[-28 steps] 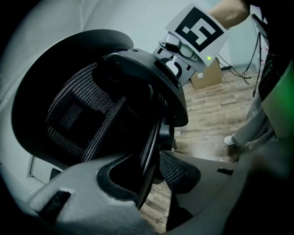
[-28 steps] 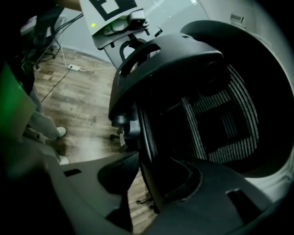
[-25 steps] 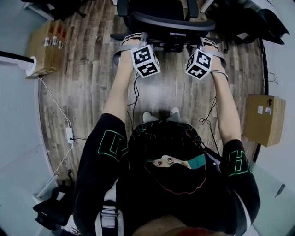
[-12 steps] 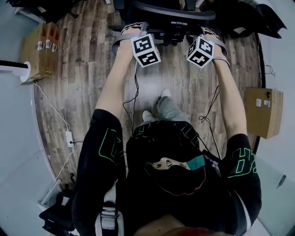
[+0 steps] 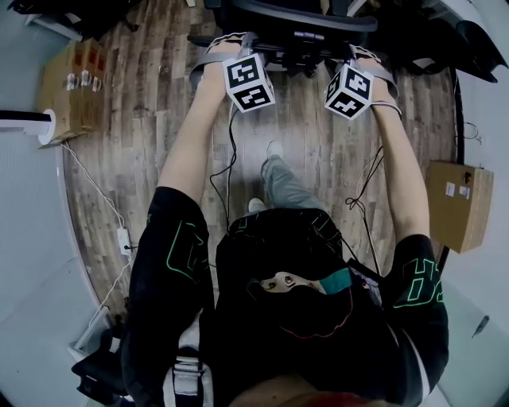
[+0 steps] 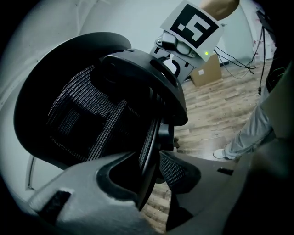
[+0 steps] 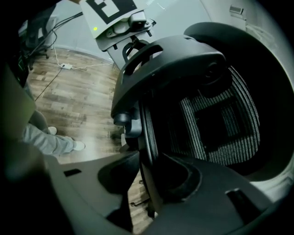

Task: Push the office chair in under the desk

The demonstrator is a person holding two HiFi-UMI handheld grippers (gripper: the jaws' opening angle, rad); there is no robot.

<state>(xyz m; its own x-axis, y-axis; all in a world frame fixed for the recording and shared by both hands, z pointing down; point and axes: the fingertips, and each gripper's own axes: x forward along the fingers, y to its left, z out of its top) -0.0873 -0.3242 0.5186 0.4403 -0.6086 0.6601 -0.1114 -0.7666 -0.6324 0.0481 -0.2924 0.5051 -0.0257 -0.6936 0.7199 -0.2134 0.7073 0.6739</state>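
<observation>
A black mesh office chair (image 5: 306, 17) stands at the top edge of the head view, its curved backrest toward me. My left gripper (image 5: 242, 49) reaches to the backrest's left side and my right gripper (image 5: 351, 54) to its right side. In the left gripper view the backrest's rim (image 6: 149, 137) runs down between the jaws of the left gripper (image 6: 149, 176), which grip it. The right gripper view shows the opposite rim (image 7: 147, 137) between the jaws of the right gripper (image 7: 149, 181), which are closing on it. The chair's seat and the desk are hidden.
A cardboard box (image 5: 73, 79) sits on the wooden floor at the left and another box (image 5: 460, 203) at the right. A white power strip with its cable (image 5: 123, 237) lies at the lower left. Dark bags (image 5: 469, 40) crowd the top right. The person's foot (image 5: 274, 149) is stepped forward.
The chair has slid farther away toward the top of the head view, with both grippers following it. The person's leg has stepped forward.
</observation>
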